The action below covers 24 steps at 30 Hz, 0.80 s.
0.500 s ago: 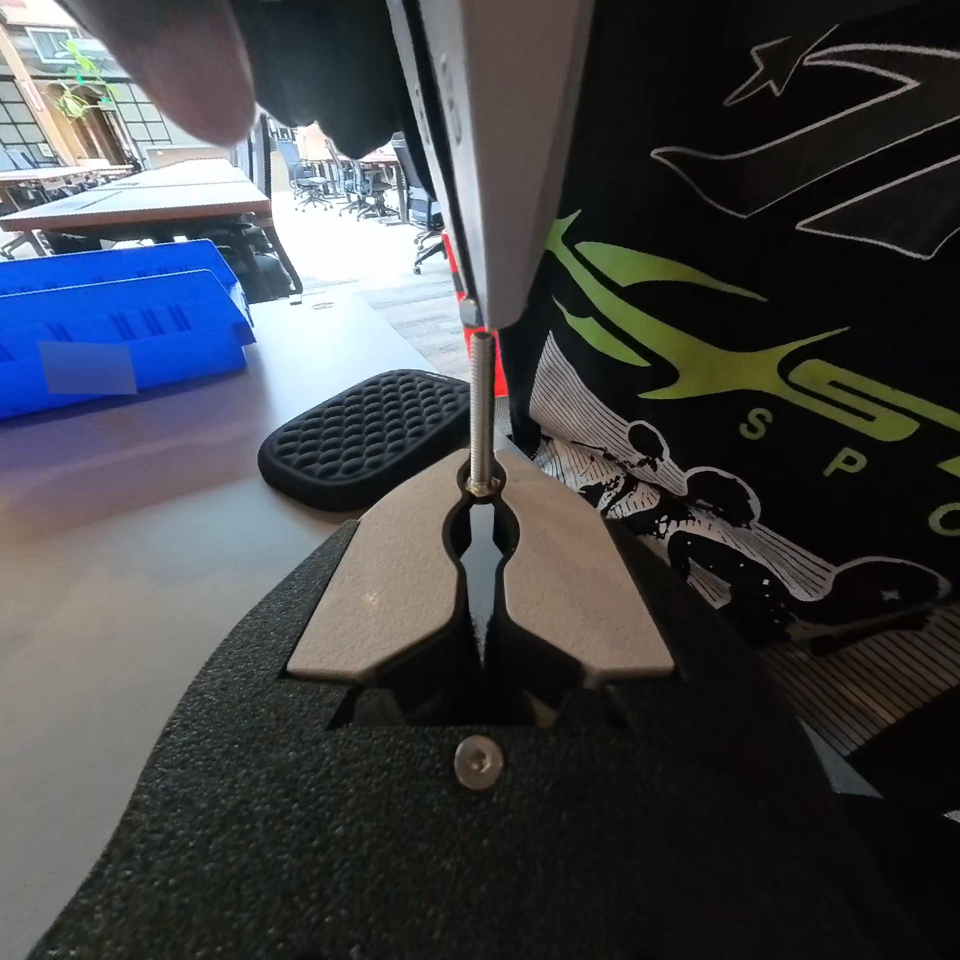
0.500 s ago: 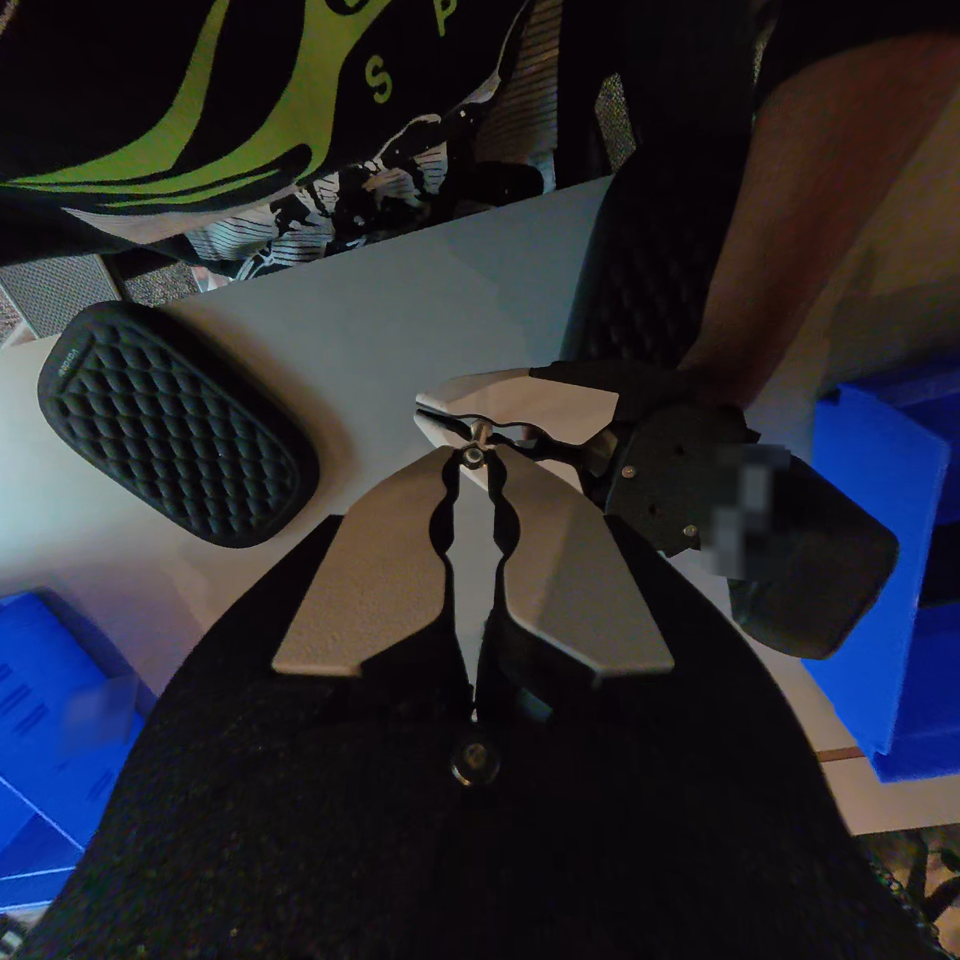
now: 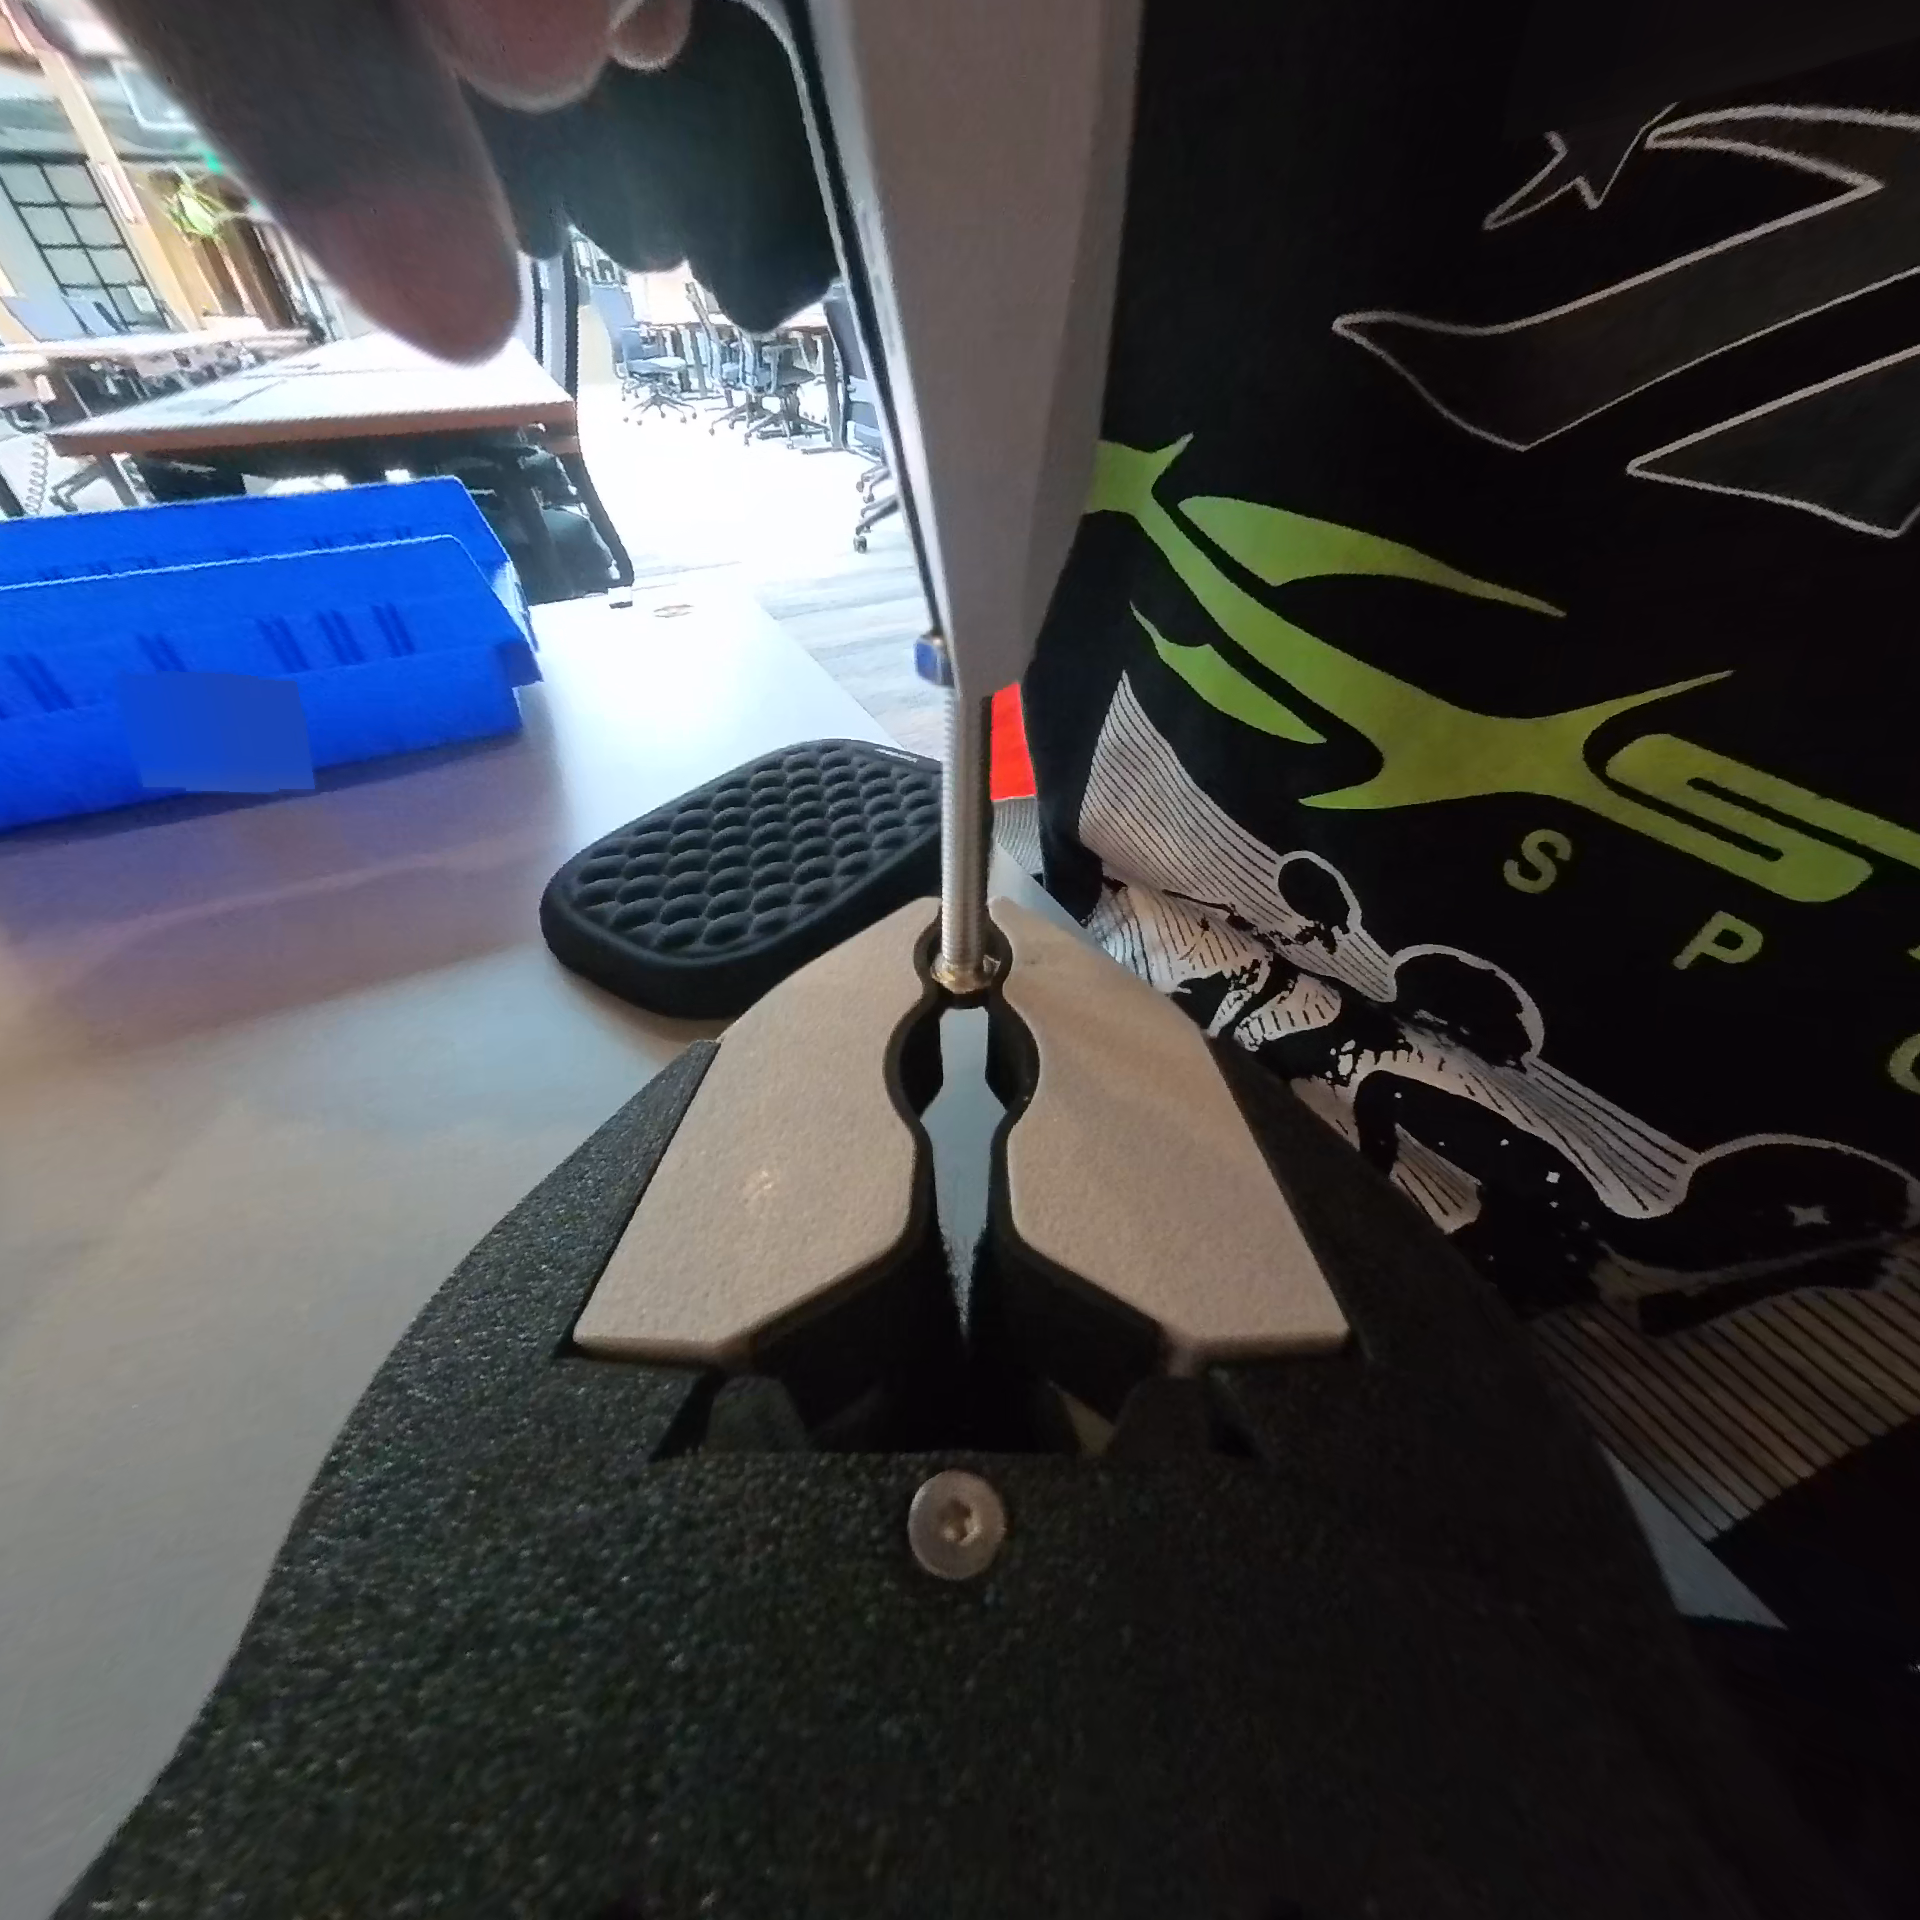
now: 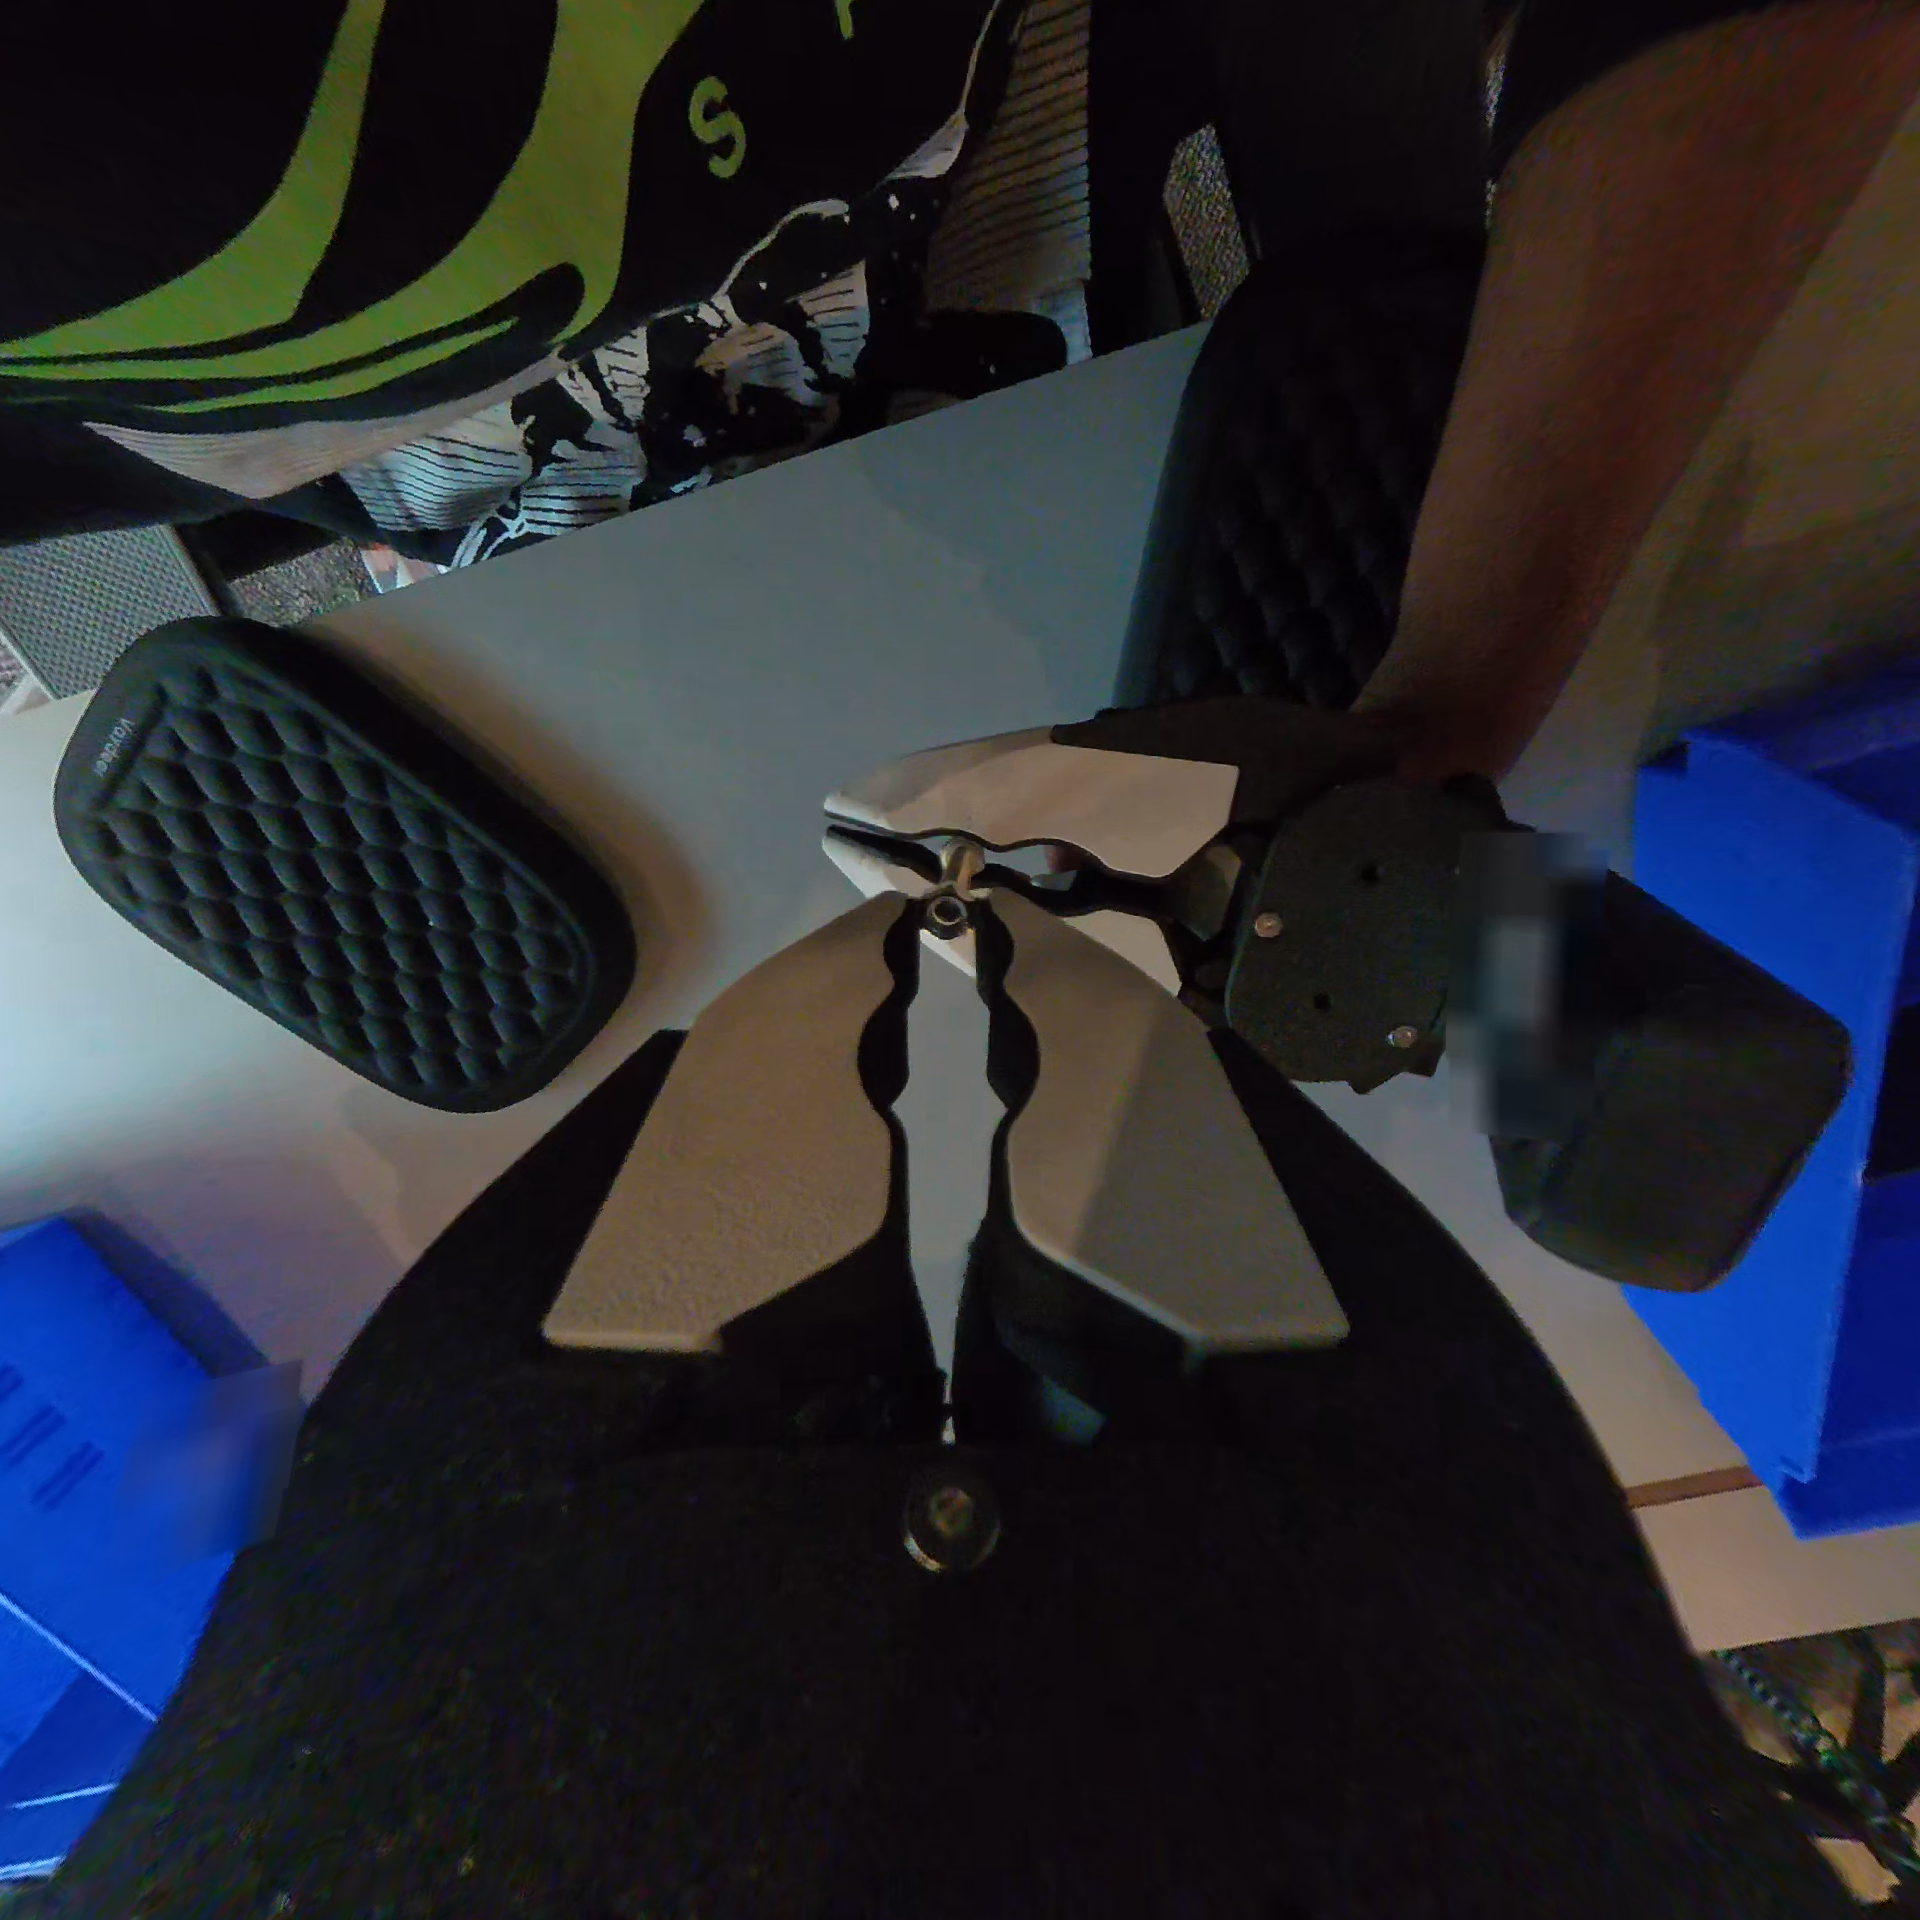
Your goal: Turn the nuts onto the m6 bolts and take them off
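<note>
Table (image 4: 727, 582): pale grey, lying under both tools; blue bins (image 3: 239, 644) are sitting at its edges and a black honeycomb pad (image 4: 332, 862) is resting near the person's printed shirt (image 3: 1455, 727).

Left gripper (image 3: 964, 951): the person is holding it low over the table, its grey fingers (image 3: 810, 1122) pressed nearly together and pinching the head end of the bolt in the small notch at their tips.

Right gripper (image 4: 948, 914): it is coming in from above, pointing down, its fingers pinching the nut from two sides with only a narrow slot left between them.

Bolt (image 3: 961, 821): it is standing up out of the left gripper's tips, long axis running straight from that gripper toward the right one, threads showing along the bare shank.

Nut (image 4: 945, 916): it is sitting at the bolt's far end, hole facing up the right gripper's line of sight, so bolt and nut look to be sharing one axis.

Relation that matters: the right gripper is lying directly along the bolt's axis, the left one square across it; I judge that any turning has to go round that shared line, or the thread may bind.

Nearer tool: the right gripper is the one on the nut.
</note>
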Tool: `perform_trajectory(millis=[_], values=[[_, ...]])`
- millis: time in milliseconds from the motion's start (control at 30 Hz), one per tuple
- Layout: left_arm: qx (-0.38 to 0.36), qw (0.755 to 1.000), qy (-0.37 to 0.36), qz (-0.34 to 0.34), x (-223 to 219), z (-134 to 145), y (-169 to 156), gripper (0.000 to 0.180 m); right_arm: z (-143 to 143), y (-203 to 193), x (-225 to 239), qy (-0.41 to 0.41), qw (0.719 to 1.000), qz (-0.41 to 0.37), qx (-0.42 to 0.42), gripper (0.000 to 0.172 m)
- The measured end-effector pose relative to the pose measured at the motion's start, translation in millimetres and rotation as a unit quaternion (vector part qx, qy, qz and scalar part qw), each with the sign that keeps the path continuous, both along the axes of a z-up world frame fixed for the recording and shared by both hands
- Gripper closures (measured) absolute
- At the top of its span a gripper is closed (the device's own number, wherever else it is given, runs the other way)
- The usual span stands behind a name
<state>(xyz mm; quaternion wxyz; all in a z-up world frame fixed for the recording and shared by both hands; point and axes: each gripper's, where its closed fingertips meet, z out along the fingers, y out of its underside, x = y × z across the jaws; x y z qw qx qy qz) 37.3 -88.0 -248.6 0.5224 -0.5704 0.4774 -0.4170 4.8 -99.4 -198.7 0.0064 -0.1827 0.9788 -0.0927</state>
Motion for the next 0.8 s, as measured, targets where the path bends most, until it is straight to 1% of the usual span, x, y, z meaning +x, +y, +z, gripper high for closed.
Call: perform_trajectory(millis=[133, 267, 433, 600, 800], values=[[0.0, 1.0, -0.014, 0.008, -3, 3, 2, 0.177, 2, 0, -3, 0.009, 1.0, -0.005, -0.007, 0.162], [0.001, 1.0, -0.012, 0.015, -3, 3, 4, 0.177, 2, 2, -5, 0.008, 1.0, -0.017, -0.003, 0.162], [-0.001, 0.999, -0.015, 0.043, -6, 4, 10, 0.177, 2, 6, -12, 0.017, 0.999, -0.05, 0.006, 0.162], [0.003, 0.995, -0.014, 0.097, -11, 5, 22, 0.178, 3, 13, -16, -0.002, 0.992, -0.127, 0.012, 0.162], [0.007, 0.986, -0.007, 0.165, -18, 4, 37, 0.178, 2, 24, -19, -0.007, 0.975, -0.222, 0.023, 0.162]])
